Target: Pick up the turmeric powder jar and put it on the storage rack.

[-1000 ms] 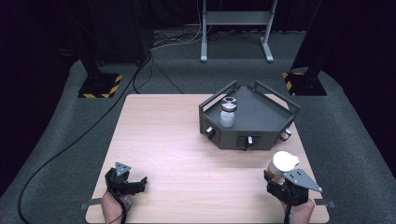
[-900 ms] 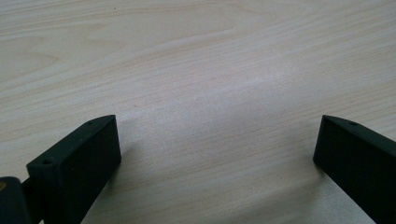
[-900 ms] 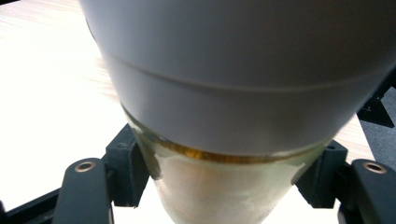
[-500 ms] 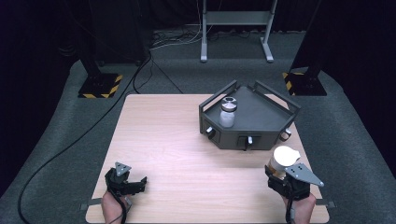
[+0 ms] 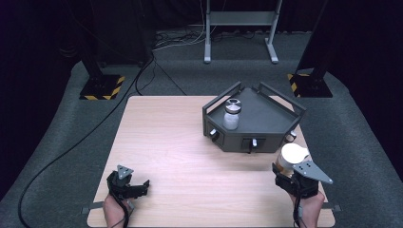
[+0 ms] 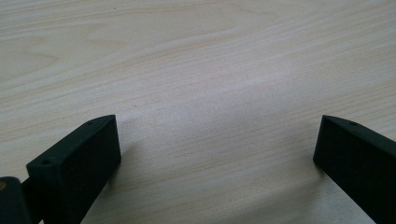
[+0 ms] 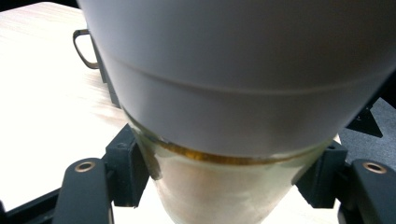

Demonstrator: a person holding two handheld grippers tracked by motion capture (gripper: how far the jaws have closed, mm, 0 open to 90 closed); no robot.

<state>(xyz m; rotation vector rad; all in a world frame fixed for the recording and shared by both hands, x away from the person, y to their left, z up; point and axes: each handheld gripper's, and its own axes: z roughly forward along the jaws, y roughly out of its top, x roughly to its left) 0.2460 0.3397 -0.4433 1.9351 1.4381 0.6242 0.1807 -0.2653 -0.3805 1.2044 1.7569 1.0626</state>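
Resting low at the near left corner of the pale wooden table [image 5: 190, 142], the left gripper [image 5: 135, 189] is pointing across the boards toward the right, its two black jaws spread wide with bare wood grain between them, gripping nothing. In the left gripper view those black fingertips [image 6: 77, 161] are sitting well apart just above the tabletop.

Moving toward the middle, a small clear glass jar with a dark metal lid [image 5: 231, 115] is standing upright in the left part of the dark grey angular metal tray [image 5: 271, 121], which is sitting on the far right part of the table with small knobs along its near wall.

Now to the right side: the right gripper [image 5: 287, 168] is hovering near the table's right edge, just in front of the tray's near right corner, and it is clamped on a clear glass jar with a broad white lid [image 5: 291, 156]. That jar is standing upright, long axis vertical, white lid pointing up toward the high camera, glass body pointing down between the jaws. In the right gripper view the white-lidded jar [image 7: 233, 93] is looming large, the black pads [image 7: 123, 170] are pressing on the glass just under the lid from both sides, and an amber line is showing at the lid's lower edge. Whether the jar's base is touching the table, I cannot tell.
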